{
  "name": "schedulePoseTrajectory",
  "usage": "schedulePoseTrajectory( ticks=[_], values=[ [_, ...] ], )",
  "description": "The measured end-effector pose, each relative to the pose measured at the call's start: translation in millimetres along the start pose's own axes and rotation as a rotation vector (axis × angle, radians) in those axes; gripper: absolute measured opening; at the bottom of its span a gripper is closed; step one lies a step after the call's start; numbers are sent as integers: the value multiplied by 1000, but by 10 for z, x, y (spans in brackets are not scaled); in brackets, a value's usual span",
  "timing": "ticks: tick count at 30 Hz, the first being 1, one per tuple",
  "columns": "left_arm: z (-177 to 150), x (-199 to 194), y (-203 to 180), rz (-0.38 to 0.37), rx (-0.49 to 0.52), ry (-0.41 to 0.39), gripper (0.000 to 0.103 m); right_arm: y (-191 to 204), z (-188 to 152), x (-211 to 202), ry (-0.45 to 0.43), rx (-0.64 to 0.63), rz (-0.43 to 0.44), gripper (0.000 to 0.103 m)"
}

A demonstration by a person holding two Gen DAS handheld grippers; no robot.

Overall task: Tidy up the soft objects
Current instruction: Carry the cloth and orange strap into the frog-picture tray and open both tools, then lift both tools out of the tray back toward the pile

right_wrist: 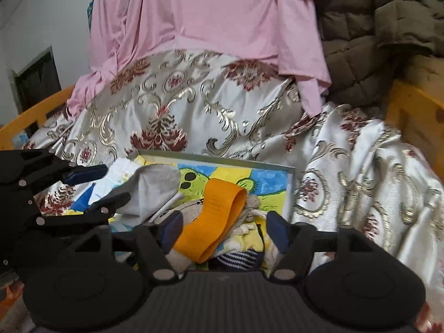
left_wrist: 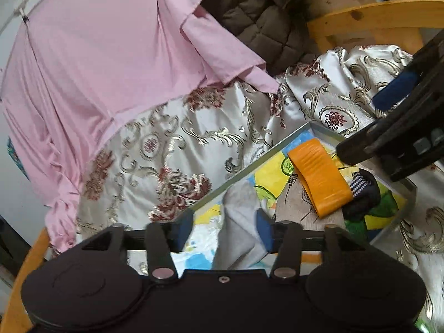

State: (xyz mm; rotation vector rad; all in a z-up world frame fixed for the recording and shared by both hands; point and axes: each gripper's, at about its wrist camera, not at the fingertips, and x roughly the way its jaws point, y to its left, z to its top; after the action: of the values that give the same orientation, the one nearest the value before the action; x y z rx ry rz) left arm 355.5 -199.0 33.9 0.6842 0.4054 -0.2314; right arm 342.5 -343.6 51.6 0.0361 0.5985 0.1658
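L gripper (left_wrist: 224, 229): I see jaws apart; grey sock (left_wrist: 240, 227) lies between, unpressed
R gripper (right_wrist: 222, 229): jaws apart over orange strap (right_wrist: 213, 216); no clamp
Tray (right_wrist: 222, 159): holds socks, strap
Beyond: floral cloth (right_wrist: 194, 111); pink sheet (right_wrist: 208, 14)

Left gripper (left_wrist: 224, 229) and right gripper (right_wrist: 223, 229) agape, side by side
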Motion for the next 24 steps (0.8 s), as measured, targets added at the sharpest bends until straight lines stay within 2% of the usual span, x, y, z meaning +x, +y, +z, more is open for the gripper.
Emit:
schedulePoseTrajectory(
  ticks=[3, 6, 15, 24],
  values=[
    [-45, -255, -14, 35, 20, -27, 70, 35, -102, -308, -57, -2, -2, 88],
    [-95, -520, -4, 55, -1, -37, 76, 132, -219, -592, -102, -20, -8, 90],
    [-328, -1267, 18, 103, -34, -54, 83, 447, -616, -1433, -218, -21, -78, 98],
    [-701, -1820, 34, 155, -72, -10, 86, 702, -1041, -1946, -263, 29, -107, 101]
  ],
)
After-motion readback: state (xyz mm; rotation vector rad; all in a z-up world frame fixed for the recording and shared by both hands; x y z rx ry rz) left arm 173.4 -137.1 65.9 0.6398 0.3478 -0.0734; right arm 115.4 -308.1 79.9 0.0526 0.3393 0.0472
